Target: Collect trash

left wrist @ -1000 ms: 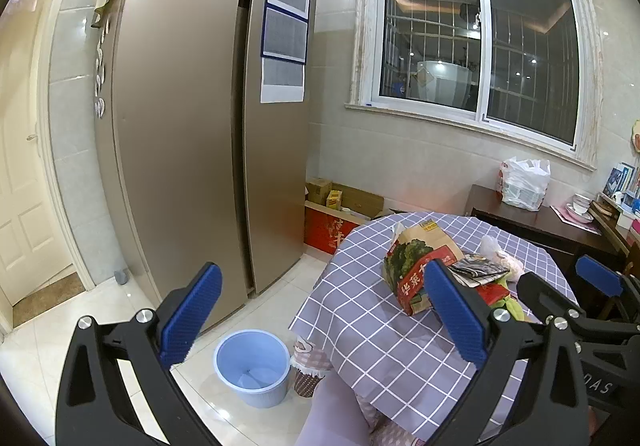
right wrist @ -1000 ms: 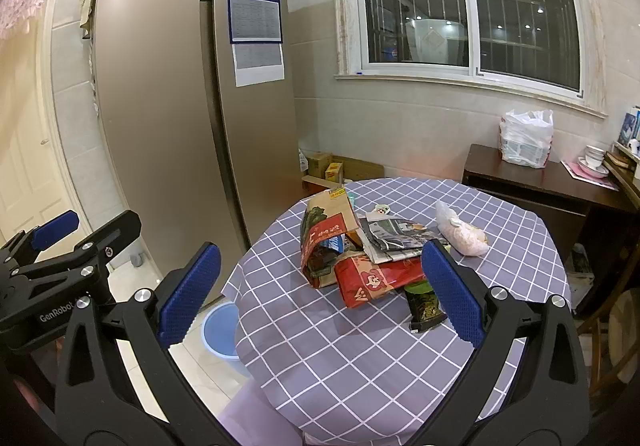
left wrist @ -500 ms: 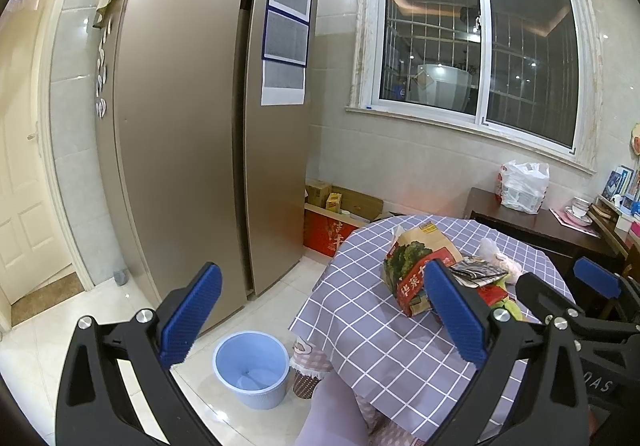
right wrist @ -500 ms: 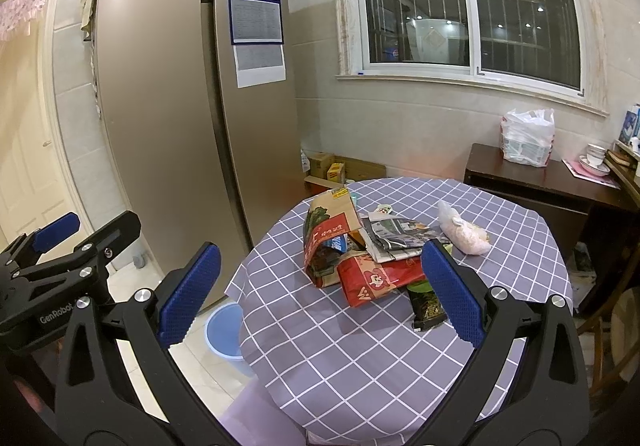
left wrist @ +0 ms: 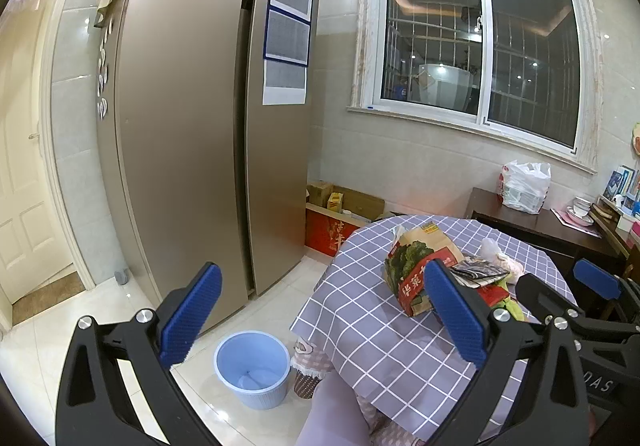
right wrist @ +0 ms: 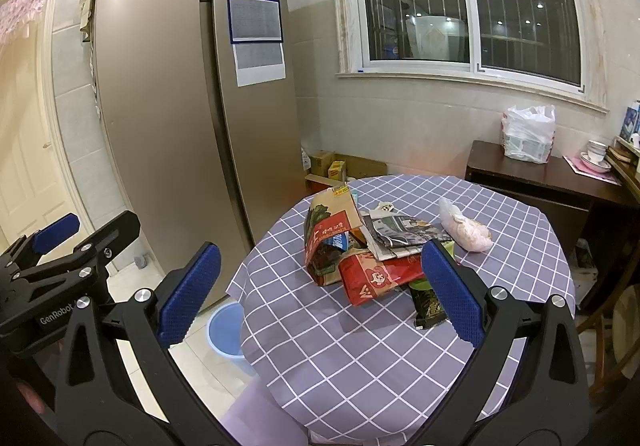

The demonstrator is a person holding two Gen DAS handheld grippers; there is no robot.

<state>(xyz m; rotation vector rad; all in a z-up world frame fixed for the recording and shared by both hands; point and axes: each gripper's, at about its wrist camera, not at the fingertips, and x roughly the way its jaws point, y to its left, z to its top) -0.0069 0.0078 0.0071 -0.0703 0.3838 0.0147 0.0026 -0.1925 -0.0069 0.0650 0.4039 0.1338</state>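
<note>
A round counter [right wrist: 400, 346] under a purple checked cloth carries the trash pile [right wrist: 372, 246]: a brown paper bag, red packet, newspapers and a pink-filled plastic bag. A blue bin [left wrist: 253, 368] stands on the tiled floor beside it, near a tall bronze fridge [left wrist: 192, 126]. The left gripper [left wrist: 320, 320] and right gripper [right wrist: 318, 296] both gape wide, empty, short of the pile.

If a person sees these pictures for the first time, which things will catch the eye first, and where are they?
First comes the heap of trash, cartons, newspaper and wrappers piled in the middle of the round table with its purple checked cloth. Next is the tall bronze fridge to the left of the table, with the empty blue bin on the floor between them. Both grippers, left and right, are open and hold nothing.
</note>
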